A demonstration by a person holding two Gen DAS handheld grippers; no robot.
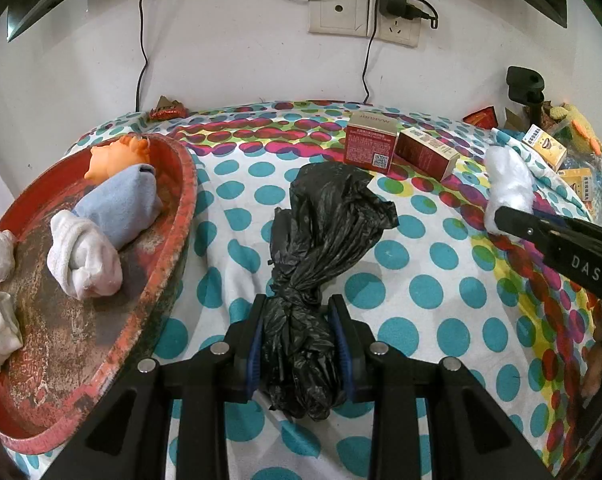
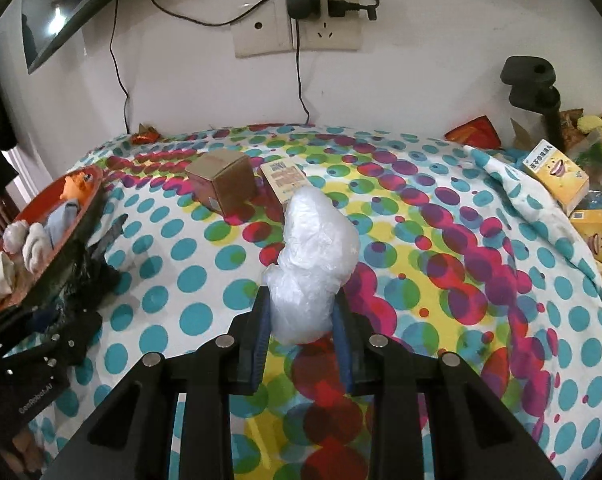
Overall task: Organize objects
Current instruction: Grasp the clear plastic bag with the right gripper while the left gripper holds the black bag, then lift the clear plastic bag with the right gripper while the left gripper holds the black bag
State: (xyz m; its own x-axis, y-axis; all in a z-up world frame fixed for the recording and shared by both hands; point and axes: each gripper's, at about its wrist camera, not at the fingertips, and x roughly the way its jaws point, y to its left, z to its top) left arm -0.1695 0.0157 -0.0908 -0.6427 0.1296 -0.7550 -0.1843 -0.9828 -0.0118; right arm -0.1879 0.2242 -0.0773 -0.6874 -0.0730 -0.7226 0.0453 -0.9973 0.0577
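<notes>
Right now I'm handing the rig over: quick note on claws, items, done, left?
Left claw: shut on the black bag, bag partly resting on the dotted cloth.
Right claw: shut on the clear bag, held over the cloth.
Red tray, at left: already holds a doll, blue cloth, white socks and small clear bundles.
Left: both held bags, probably for the tray; the two boxes near the wall are untouched.
</notes>
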